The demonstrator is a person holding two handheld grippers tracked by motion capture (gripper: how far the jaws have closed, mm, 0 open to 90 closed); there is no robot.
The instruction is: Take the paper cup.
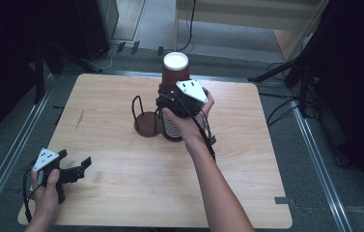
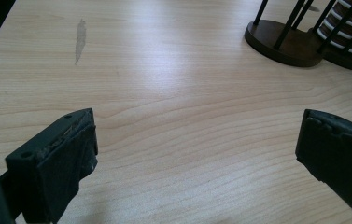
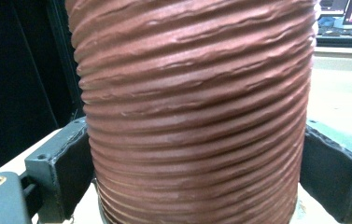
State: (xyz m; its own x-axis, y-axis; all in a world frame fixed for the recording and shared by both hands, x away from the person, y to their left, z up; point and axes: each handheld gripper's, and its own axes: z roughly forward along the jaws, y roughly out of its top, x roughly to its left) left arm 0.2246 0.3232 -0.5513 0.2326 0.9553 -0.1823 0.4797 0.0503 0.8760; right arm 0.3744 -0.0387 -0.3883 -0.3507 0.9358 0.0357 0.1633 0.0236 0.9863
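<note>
The ribbed brown cup [image 3: 197, 116] is sitting atop a stack of cups [image 1: 172, 126] in the wire holder [image 1: 147, 120] near the counter's [image 1: 121, 193] far middle. The right hand-held gripper [image 1: 169, 95] is clamping its sides, both jaws pressing the ridges (probably for lifting it free). The left hand-held gripper [image 2: 197, 154] is waiting by the near left corner, jaws spread wide and holding nothing, keeping out of the way.

No readable text, label, brand, number or sign stands on anything near either gripper.
</note>
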